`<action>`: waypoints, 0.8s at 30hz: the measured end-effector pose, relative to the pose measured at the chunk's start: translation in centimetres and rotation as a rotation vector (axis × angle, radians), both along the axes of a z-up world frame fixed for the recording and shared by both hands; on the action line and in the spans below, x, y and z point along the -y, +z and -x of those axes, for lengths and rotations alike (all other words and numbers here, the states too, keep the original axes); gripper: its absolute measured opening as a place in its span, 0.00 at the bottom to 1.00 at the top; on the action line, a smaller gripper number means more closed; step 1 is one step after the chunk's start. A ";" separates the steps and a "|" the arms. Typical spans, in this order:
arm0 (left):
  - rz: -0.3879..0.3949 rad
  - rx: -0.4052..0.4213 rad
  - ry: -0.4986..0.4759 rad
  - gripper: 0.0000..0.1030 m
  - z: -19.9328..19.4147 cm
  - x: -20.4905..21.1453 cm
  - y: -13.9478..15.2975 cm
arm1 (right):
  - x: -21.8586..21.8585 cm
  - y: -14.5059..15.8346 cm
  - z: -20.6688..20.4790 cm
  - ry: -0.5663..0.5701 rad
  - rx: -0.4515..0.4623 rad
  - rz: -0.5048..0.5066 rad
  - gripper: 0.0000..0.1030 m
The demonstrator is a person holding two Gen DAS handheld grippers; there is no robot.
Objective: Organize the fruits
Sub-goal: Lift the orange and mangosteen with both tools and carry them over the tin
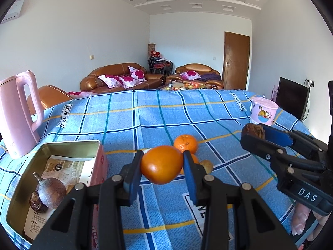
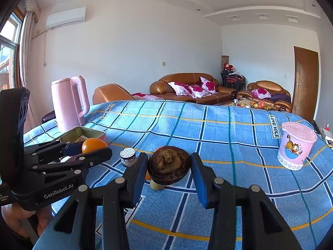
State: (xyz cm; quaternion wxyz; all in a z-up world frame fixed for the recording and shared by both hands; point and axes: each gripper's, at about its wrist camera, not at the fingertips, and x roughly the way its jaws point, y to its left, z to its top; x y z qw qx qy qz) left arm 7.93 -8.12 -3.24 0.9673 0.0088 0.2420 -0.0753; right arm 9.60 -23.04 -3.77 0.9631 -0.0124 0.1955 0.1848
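Blk grippers [image 1: 162,166], blue jaws, silver screws.

Pink kettle [image 2: 69,104], cartoon tub [image 2: 296,145], small jar [image 2: 127,157] on blue plaid cloth [image 1: 158,112].

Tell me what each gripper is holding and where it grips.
Left gripper clamps an orange by its two sides. Right gripper holds a dark brown fruit across its widest part.

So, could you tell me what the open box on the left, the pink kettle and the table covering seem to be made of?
The box looks like thin metal: its inner walls have a dull gold sheen and a rolled rim, with pink outer sides. The kettle appears to be matte pink plastic, smooth and moulded in one piece with its handle. The table covering seems to be woven cotton-like cloth, judging by its visible weave and soft folds.
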 end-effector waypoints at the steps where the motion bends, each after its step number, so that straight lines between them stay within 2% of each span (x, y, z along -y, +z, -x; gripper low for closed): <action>1: -0.001 0.003 0.001 0.38 0.0 0.0 0.0 | 0.0 0.0 0.1 0.002 0.004 0.000 0.43; 24: -0.015 0.079 0.016 0.38 1.3 0.1 0.7 | 0.1 0.4 1.4 0.016 0.080 -0.010 0.43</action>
